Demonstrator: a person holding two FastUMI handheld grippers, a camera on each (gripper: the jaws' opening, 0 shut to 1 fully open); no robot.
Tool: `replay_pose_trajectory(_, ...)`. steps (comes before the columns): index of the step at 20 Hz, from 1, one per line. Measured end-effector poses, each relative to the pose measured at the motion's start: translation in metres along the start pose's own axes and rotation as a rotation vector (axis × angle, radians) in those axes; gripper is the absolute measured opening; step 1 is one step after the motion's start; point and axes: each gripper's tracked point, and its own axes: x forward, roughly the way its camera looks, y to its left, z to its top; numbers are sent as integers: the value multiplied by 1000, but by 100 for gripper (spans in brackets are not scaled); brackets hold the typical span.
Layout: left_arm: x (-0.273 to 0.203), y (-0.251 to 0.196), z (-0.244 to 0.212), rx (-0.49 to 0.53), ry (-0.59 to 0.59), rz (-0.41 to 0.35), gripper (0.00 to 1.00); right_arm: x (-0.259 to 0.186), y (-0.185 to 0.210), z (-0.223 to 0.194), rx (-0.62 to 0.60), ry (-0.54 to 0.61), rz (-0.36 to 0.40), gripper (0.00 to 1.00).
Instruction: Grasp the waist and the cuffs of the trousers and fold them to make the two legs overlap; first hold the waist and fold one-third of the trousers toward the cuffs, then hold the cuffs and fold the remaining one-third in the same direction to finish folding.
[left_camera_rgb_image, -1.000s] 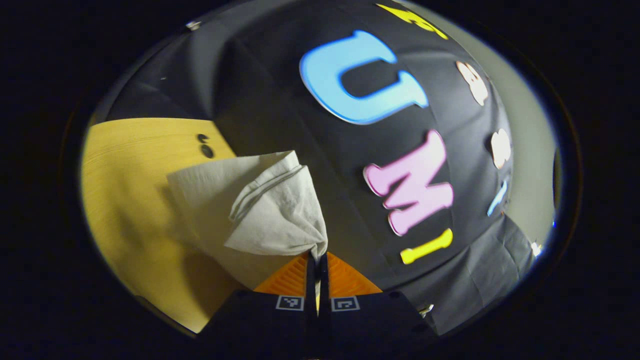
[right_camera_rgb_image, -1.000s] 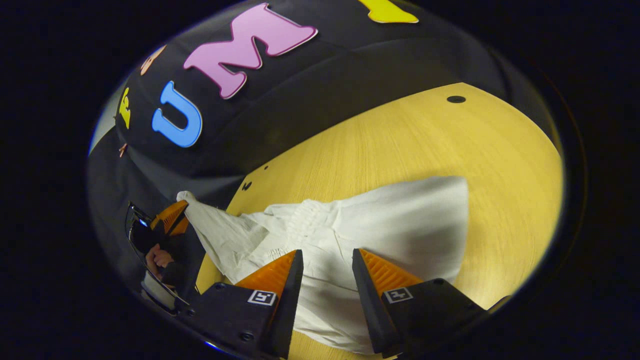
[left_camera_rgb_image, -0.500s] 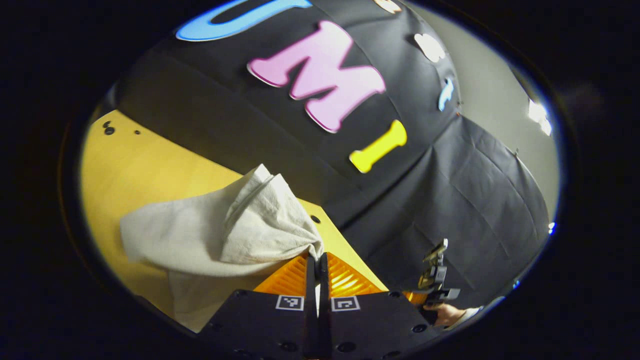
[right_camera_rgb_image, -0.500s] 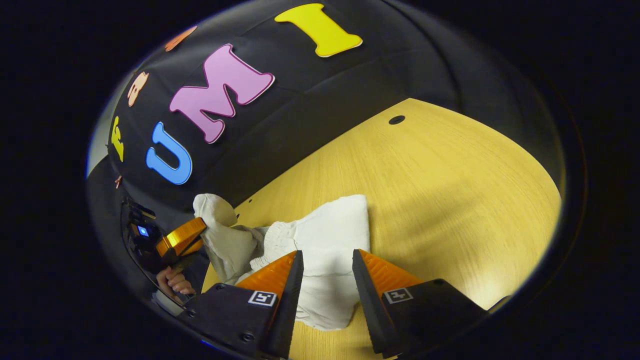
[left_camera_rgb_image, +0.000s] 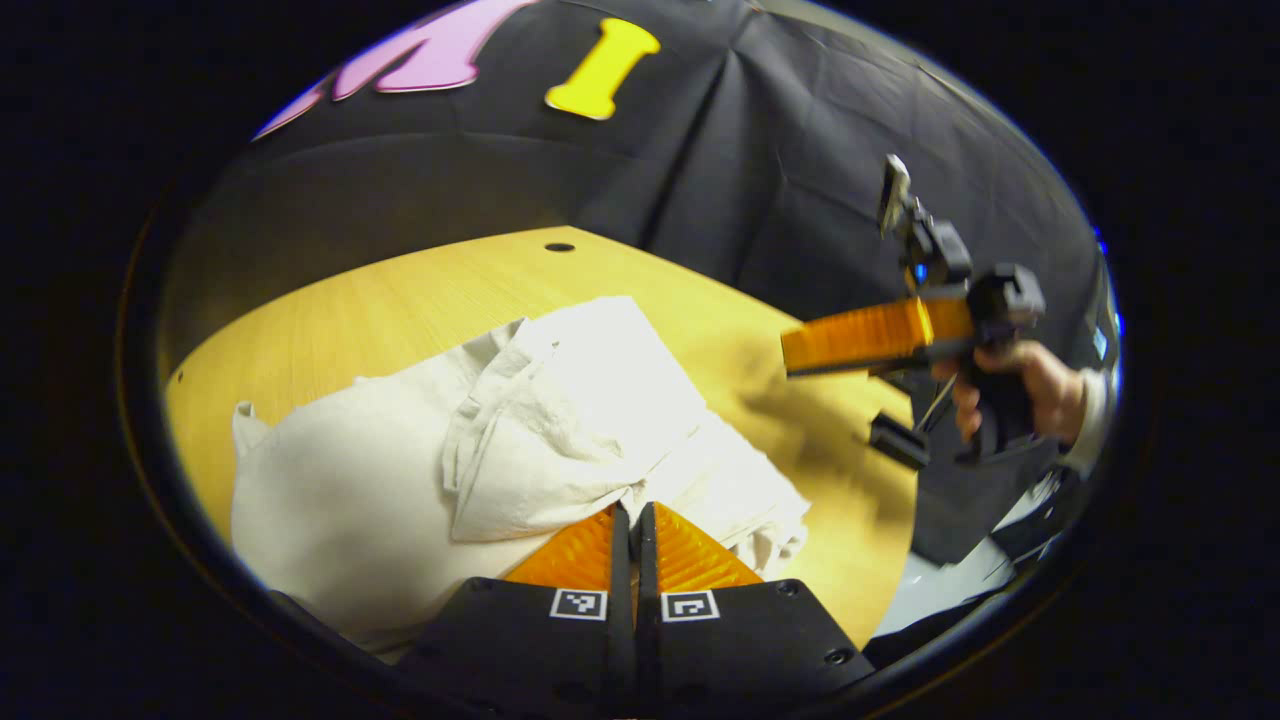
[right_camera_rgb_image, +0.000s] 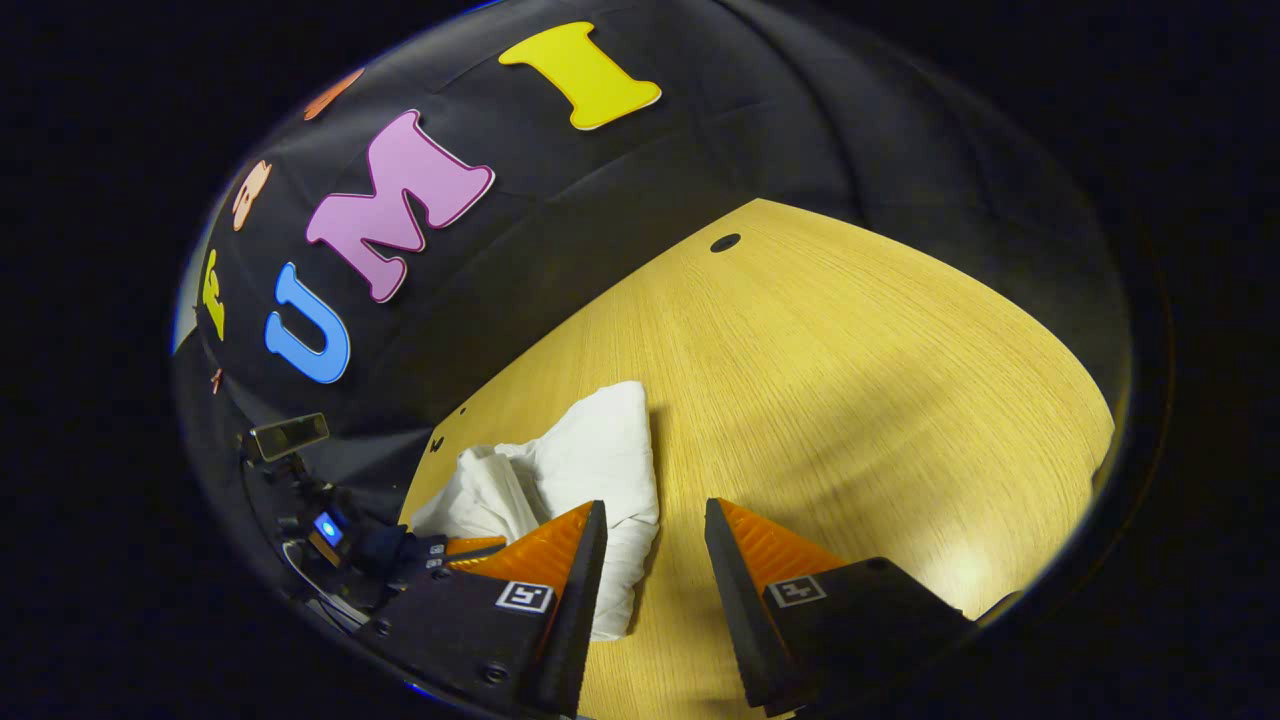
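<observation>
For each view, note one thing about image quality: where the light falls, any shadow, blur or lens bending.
Left gripper view: the trousers are sharp and brightly lit, the right gripper casts a soft shadow on the table, and the table's edge bows from the fisheye. Right gripper view: a bright patch of glare lies on the table at lower right, and a shadow falls beside the trousers.

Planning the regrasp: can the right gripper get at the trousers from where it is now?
Probably yes. The right gripper is open and holds nothing, the trousers lie just ahead by its finger, and bare table surrounds them. The left gripper pinches the far side.
</observation>
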Motion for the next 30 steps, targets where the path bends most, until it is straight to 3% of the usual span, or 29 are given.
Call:
replay_pose_trajectory(3, -10, 8, 14, 179, 23, 33, 6, -4, -6, 5, 12, -1, -14, 63)
replay_pose_trajectory(9, -7, 15, 8, 382, 11, 124, 8, -23, -4, 22, 18, 1, -28, 63)
replay_pose_trajectory(10, -9, 15, 10, 423, 11, 140, 14, -26, 2, 21, 16, 8, -19, 63)
replay_pose_trajectory(11, -13, 17, 16, 467, -3, 167, 19, -28, 8, 18, 13, 14, -13, 48)
replay_pose_trajectory(12, -16, 21, 23, 505, -10, 199, 34, -32, 14, 15, 8, 21, -3, 81)
replay_pose_trajectory(13, -23, 22, 27, 527, -19, 224, 47, -36, 20, 13, 5, 23, 5, 68)
replay_pose_trajectory(14, -31, 23, 34, 529, -37, 242, 70, -39, 27, 10, 6, 25, 16, 68)
replay_pose_trajectory(17, -67, 32, 55, 472, -87, 317, 83, -51, 50, 1, 23, 30, 42, 68)
replay_pose_trajectory(18, -82, 38, 61, 436, -95, 354, 86, -55, 54, -4, 30, 35, 35, 53)
replay_pose_trajectory(19, -99, 41, 65, 385, -103, 386, 87, -59, 61, -7, 38, 42, 34, 68)
replay_pose_trajectory(22, -151, 49, 82, 217, -143, 468, 87, -73, 93, -5, 31, 20, 67, 77)
replay_pose_trajectory(27, -232, 61, 98, 20, -231, 596, 89, -91, 122, 31, -51, -132, 51, 79)
replay_pose_trajectory(30, -261, 59, 91, -68, -255, 634, 89, -98, 133, 38, -96, -179, 28, 80)
